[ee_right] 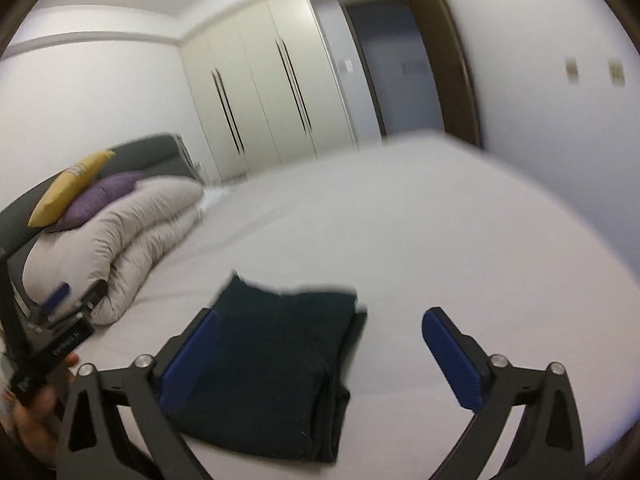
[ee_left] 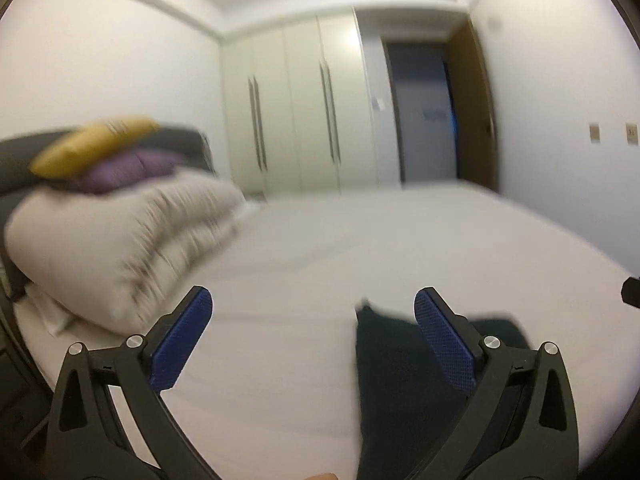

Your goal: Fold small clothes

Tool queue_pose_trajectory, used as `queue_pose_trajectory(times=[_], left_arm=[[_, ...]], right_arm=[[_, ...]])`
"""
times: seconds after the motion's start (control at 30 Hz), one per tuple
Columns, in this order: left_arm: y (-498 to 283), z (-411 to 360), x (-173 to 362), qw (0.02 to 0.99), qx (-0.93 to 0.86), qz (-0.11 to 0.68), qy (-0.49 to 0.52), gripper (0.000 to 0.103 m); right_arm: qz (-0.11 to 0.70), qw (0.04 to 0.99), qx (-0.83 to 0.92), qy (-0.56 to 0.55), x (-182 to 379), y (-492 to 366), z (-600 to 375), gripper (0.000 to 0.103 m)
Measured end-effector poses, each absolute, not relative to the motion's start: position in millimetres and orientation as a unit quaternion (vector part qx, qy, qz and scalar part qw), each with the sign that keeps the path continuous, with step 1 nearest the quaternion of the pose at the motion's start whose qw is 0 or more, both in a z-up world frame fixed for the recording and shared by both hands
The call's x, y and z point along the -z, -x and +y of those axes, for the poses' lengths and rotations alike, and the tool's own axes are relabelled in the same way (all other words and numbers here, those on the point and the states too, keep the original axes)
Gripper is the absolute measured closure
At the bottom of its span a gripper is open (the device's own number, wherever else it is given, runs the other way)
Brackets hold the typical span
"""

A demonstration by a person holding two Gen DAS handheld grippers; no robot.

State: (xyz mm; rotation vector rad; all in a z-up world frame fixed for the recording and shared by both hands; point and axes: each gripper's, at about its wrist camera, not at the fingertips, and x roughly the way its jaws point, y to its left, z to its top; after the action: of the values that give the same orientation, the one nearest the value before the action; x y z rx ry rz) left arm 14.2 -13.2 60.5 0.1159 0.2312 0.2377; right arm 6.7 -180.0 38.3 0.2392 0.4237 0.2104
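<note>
Leftmost in the right wrist view, the left claw [ee_right: 60,300] showed at the frame's edge in a person's hand [ee_right: 38,412], in front of the rolled duvet [ee_right: 120,240] with its yellow cushion [ee_right: 70,188] and purple cushion [ee_right: 100,196]. Seen from its own camera, the left claw [ee_left: 312,332] stood wide open with nothing between its blue pads, and the dark folded garment [ee_left: 396,380] lay low and to its right on the bed [ee_left: 320,248]. Further right, the right claw [ee_right: 320,356] was likewise spread wide and empty; the dark folded garment [ee_right: 276,364] rested on the bed [ee_right: 400,220] beneath it, toward its left finger, apart from the pads. Judging by this, the garment sat between the two claws, nearer the right one, its long axis running roughly away from the cameras. It looked already folded into a compact rectangle, so either claw would need to drop down to reach it.
</note>
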Motion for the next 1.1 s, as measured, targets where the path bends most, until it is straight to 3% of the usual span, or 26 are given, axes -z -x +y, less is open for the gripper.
queue_pose_trajectory(times=[0.13, 0.37, 0.6, 0.77, 0.87, 1.1], left_arm=[[30, -17, -91, 0.987, -0.137, 0.063, -0.058, 0.000], [40, -8, -112, 0.979, -0.119, 0.158, -0.057, 0.000], [31, -4, -76, 0.951, -0.064, 0.301, -0.012, 0.000], [18, -12, -31, 0.925, -0.049, 0.376, -0.029, 0.000], [12, -13, -10, 0.915, -0.041, 0.401, -0.028, 0.000], [4, -19, 25, 0.901, -0.035, 0.430, -0.034, 0.000]], right_arm=[[0.131, 0.984, -0.092, -0.074, -76, 27, -170, 0.000], [0.072, 0.994, -0.078, -0.015, -127, 73, -162, 0.000], [0.165, 0.983, -0.083, -0.025, -131, 70, -154, 0.000], [0.298, 0.947, -0.064, -0.101, -84, 39, -157, 0.000], [0.359, 0.923, -0.047, -0.132, -53, 26, -161, 0.000], [0.390, 0.912, -0.040, -0.124, -28, 22, -153, 0.000]])
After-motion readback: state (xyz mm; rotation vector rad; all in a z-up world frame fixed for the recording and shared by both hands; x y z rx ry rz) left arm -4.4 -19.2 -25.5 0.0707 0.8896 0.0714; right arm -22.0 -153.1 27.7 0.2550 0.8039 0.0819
